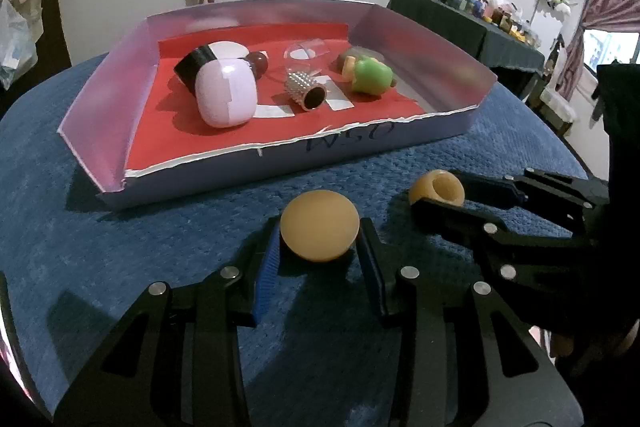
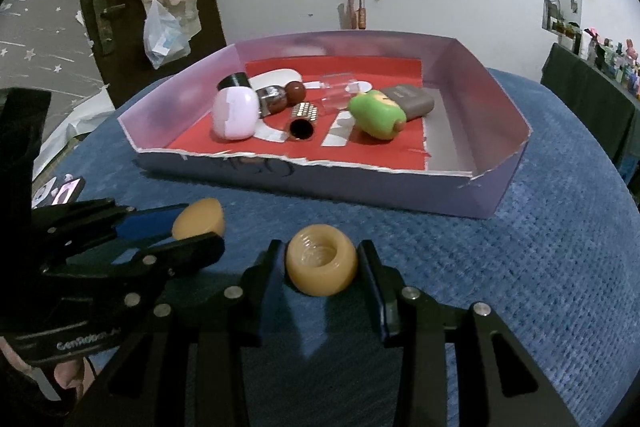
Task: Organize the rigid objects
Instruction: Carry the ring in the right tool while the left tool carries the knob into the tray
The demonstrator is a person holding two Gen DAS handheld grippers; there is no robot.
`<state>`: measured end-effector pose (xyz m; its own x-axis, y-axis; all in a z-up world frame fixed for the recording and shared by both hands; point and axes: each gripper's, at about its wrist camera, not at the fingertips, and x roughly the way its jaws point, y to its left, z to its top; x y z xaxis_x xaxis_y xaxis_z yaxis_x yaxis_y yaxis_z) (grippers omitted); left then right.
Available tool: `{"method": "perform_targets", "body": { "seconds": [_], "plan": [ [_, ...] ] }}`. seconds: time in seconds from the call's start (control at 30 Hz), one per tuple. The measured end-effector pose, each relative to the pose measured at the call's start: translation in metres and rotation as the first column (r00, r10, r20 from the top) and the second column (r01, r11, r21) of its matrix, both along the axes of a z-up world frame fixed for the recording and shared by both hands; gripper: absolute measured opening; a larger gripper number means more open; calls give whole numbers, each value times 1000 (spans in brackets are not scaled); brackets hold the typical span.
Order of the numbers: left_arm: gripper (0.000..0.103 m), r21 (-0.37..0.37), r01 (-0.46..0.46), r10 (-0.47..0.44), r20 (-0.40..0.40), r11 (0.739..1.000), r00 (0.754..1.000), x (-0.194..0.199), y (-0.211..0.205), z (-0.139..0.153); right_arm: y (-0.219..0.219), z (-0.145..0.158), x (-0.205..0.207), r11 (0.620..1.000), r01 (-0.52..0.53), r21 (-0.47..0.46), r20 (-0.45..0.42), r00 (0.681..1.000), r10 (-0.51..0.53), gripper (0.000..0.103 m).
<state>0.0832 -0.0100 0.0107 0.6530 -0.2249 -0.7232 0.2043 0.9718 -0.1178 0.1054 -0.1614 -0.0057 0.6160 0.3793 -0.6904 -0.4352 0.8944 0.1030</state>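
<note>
On the blue-covered table, in front of the tray: both grippers work side by side.

Left gripper (image 1: 319, 247): closed on the dome-shaped tan piece (image 1: 319, 225); both pads press its sides at 9 and 3 o'clock, rounded side toward the camera.

Right gripper (image 2: 321, 267): closed on the hollow tan piece (image 2: 321, 259), whose ridged, thread-like opening faces up and toward the camera; in the left wrist view it sits at about 2 o'clock from the dome.

Relation of the two pieces: near each other, not touching; same colour and similar width, so they are probably two halves of one round container.

Tray (image 1: 440, 131): shallow cardboard tray with a red floor, at 12 o'clock from both grippers.

Tray contents: lilac case (image 1: 226, 95), studded metal tube (image 1: 307, 91), green toy (image 1: 370, 75), a clear dome, a brown ball and a black-capped item, all loosely scattered.

Step in hand: both tan pieces gripped on or just above the blue cloth (image 2: 520, 267), outside the tray.

Next move, judged: either bring the dome over the threaded opening and twist them together, or carry each piece over the near wall to a bare patch of red floor at the front.

Caution: both pieces are smooth and rounded, so they could slip from the pads.
</note>
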Motion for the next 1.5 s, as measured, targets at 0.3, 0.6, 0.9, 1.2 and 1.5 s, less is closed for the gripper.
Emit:
{"method": "perform_targets", "body": {
  "seconds": [0.3,0.6,0.9,1.2,1.5],
  "plan": [
    [36,-14,-9,9,17,1000,1000,-6,6,6,15,9,-16,999,-48,13,17,999,47,40],
    [36,-27,-11,13,58,1000,998,-13,10,23,17,26,-26,998,-62,29,49,997,60,40],
    [36,-31,-15,17,89,999,996,-11,12,38,17,41,-26,996,-79,50,77,994,75,40],
    [36,-34,-18,22,116,999,993,-1,15,53,15,54,-23,994,-84,70,95,992,77,40],
    [36,-26,-16,19,125,1000,992,9,13,63,15,63,-15,994,-87,69,113,990,79,40]
  ]
}}
